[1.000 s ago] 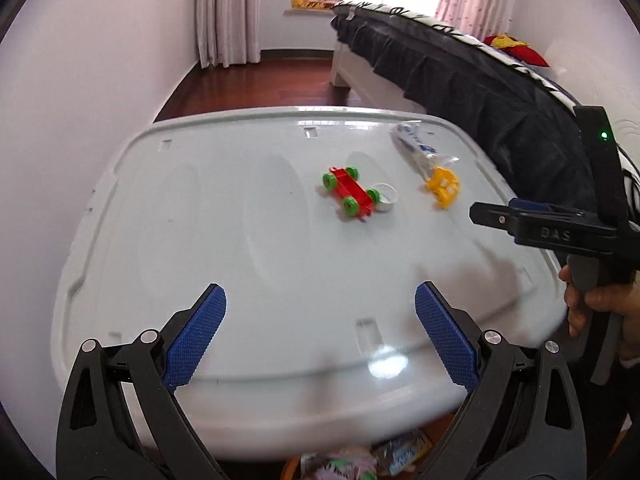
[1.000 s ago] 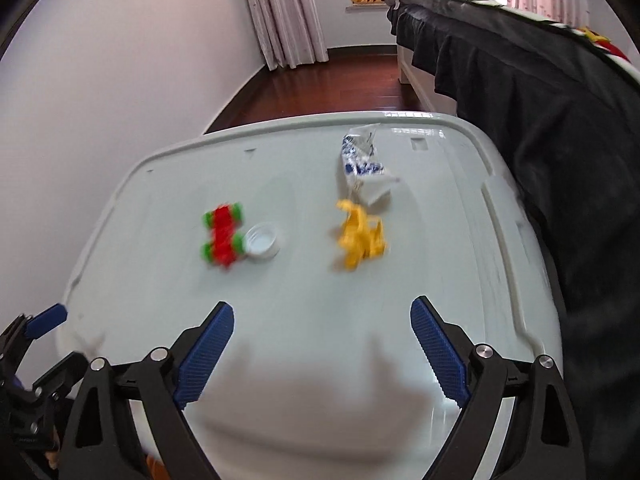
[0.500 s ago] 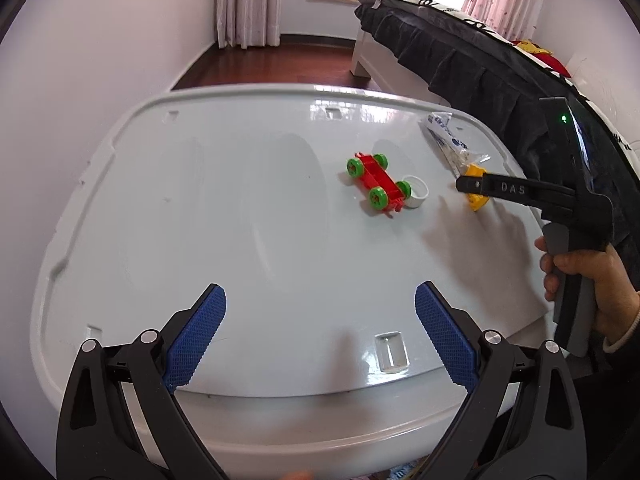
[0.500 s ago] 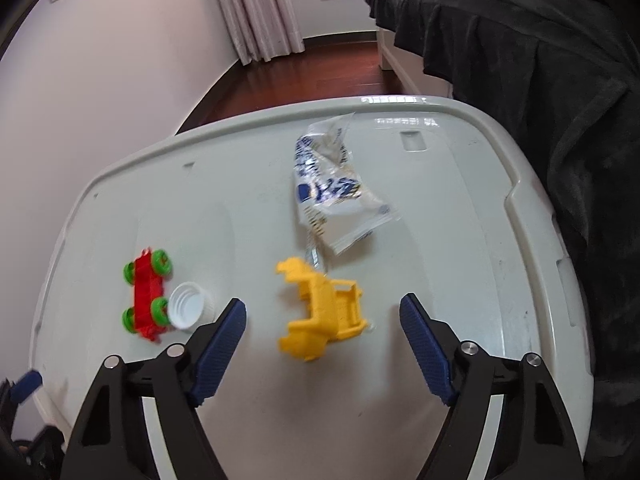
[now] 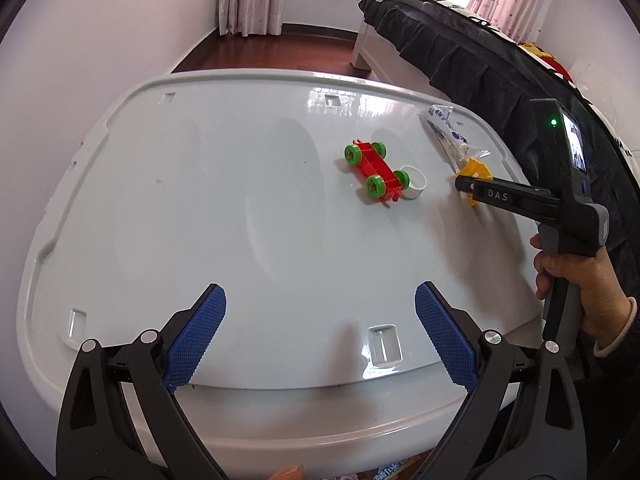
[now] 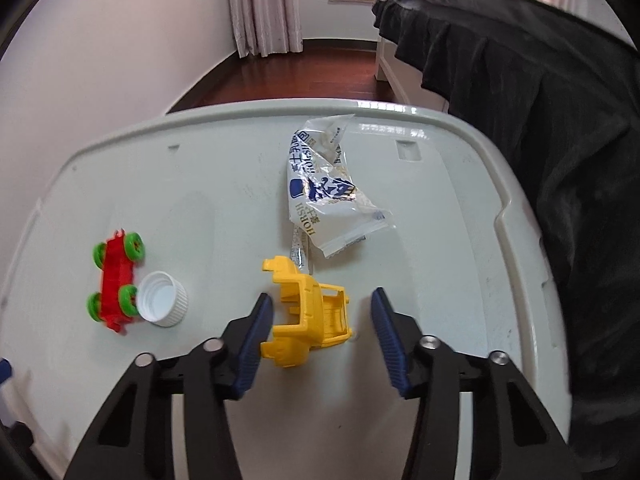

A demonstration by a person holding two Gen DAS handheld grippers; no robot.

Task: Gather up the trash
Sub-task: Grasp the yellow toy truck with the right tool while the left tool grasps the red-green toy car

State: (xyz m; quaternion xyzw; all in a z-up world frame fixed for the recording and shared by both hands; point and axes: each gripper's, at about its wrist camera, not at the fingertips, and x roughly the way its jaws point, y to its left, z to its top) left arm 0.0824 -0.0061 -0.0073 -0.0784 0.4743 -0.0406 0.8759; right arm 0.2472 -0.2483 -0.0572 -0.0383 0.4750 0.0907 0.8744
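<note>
Right wrist view: right gripper, jaws just closing, straddles a yellow toy on a white lid, pads not yet pressing. Wrapper lies just beyond. Left gripper hangs wide, empty.

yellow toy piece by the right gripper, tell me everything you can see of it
The yellow toy piece looks like hard glossy plastic, an open, boxy truck-cab shape with notched edges. It lies on the white lid between the right gripper's blue fingers, which have just been closing without clearly pressing it. Its far end touches the wrapper.
</note>
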